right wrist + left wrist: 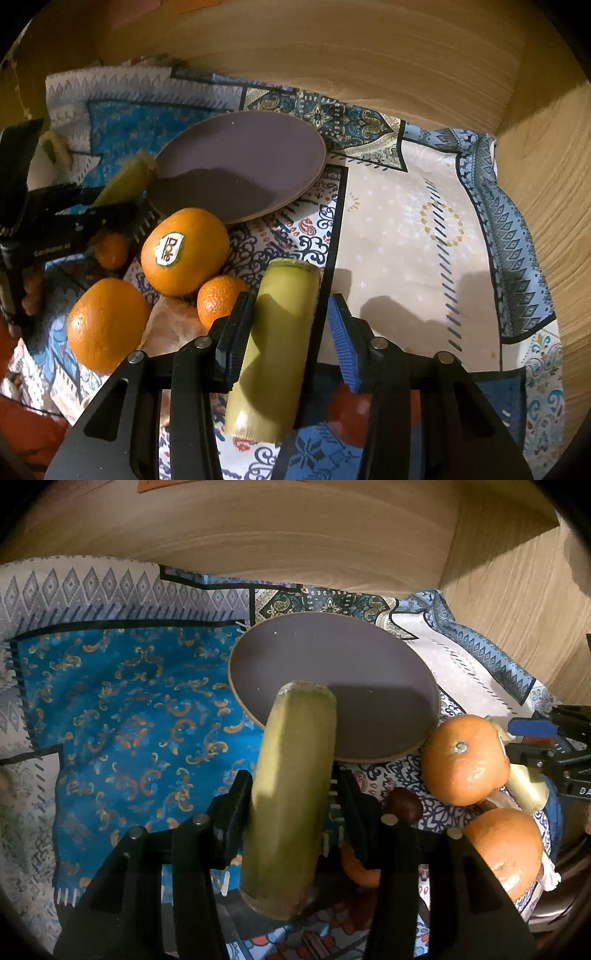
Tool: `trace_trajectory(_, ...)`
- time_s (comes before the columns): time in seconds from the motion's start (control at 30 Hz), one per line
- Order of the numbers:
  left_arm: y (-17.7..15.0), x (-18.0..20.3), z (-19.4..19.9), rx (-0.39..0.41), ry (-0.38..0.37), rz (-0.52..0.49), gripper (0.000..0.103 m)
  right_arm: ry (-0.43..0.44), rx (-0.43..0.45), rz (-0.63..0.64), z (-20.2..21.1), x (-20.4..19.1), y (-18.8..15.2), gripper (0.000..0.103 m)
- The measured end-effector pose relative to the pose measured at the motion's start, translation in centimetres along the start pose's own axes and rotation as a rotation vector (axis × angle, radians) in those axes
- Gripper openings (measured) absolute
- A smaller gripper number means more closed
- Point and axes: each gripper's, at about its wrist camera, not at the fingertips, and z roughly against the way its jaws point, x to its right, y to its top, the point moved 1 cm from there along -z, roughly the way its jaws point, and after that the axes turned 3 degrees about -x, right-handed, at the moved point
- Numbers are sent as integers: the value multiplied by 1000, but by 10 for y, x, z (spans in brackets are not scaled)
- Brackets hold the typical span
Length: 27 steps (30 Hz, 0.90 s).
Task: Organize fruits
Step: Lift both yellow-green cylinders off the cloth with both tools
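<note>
My left gripper (293,794) is shut on a green sugarcane piece (291,794), held above the near rim of the empty purple plate (314,657). It shows at the left of the right wrist view (110,206). My right gripper (286,314) holds a second green cane piece (277,350) between its fingers; the left pad touches it and a small gap shows at the blue right pad (341,339). Two large oranges (184,251) (107,325) and two small mandarins (219,299) (110,249) lie left of it. The plate also shows in the right wrist view (243,147).
A patterned blue and white cloth (129,720) covers the surface. Wooden walls (295,535) rise behind and at the right (546,184). A brown chestnut-like nut (404,801) lies by the oranges (461,760). A red fruit (347,413) lies under the right gripper.
</note>
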Motion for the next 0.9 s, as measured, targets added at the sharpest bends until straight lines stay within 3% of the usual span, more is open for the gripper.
trace_trajectory(0.33,-3,-9,2,0,-59,28,40,45,-74,-44,-8,6,8,39)
trace_trajectory(0.47,-12,-12,9,4,-51,27,38,61,-99,-52,-11,7,11,39)
trace_trajectory(0.8,-30,-28,24,-11,-26,42,38,-4,-97,-12,0,5,5,34)
trace_trajectory(0.9,-33,-32,20,-28,-22,48,37,26,-137,-2,-3,3,2,34)
